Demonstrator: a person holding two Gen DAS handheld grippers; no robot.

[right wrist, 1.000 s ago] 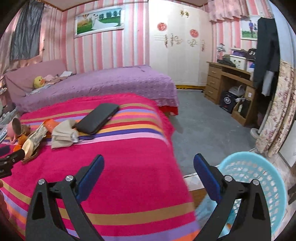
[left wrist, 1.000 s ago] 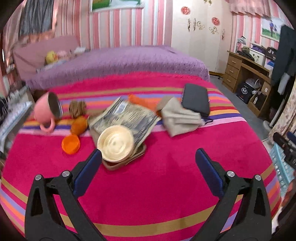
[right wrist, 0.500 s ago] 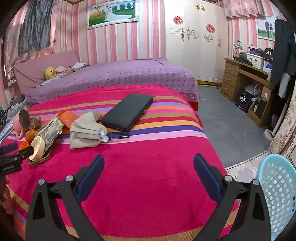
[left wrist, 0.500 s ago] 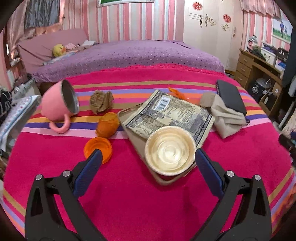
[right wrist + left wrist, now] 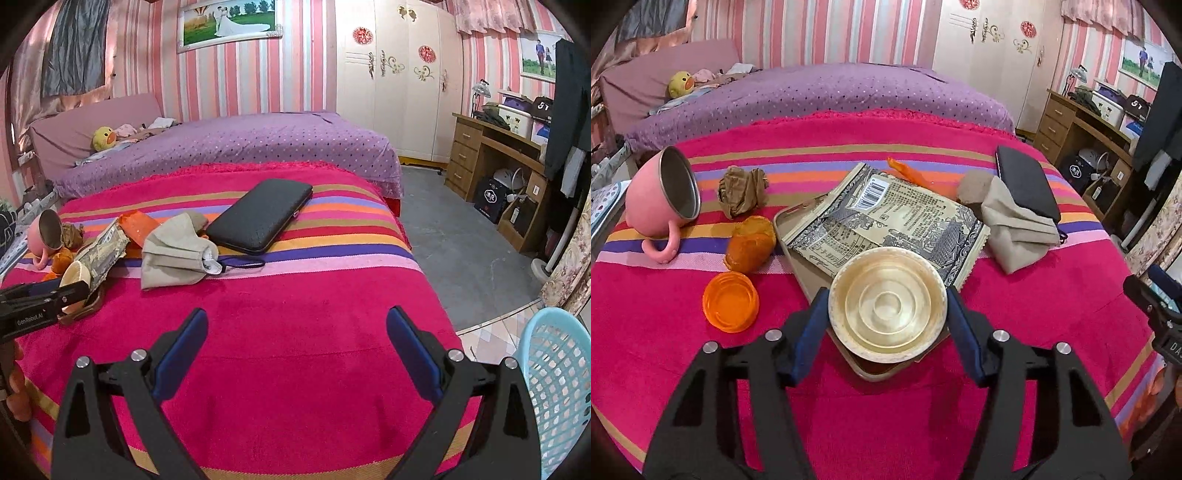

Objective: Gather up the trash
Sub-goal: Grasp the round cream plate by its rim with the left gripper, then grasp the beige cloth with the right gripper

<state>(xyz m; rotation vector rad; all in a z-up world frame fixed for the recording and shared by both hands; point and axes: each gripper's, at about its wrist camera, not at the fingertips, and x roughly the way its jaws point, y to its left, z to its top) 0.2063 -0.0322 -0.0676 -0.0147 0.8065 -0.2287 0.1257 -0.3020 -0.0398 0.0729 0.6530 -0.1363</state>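
A cream paper cup (image 5: 887,309) lies on a beige tray (image 5: 798,258) on the striped bed cover. My left gripper (image 5: 887,325) has closed in so both blue pads touch the cup's rim on either side. A printed snack wrapper (image 5: 897,218), a crumpled brown paper ball (image 5: 741,190), a squashed orange cup (image 5: 750,243) and an orange lid (image 5: 730,301) lie around it. My right gripper (image 5: 295,354) is open and empty above the bare cover. The light blue trash basket (image 5: 557,387) stands on the floor at the right.
A pink mug (image 5: 661,199) lies on its side at the left. A black wallet (image 5: 258,214) and a folded beige cloth (image 5: 177,251) lie mid-bed. An orange wrapper (image 5: 138,223) sits behind the cloth. A wooden desk (image 5: 495,155) stands at the far right.
My left gripper moved forward to the paper cup and narrowed its fingers onto the rim. My right gripper swung left, so the basket sits at the frame's edge.
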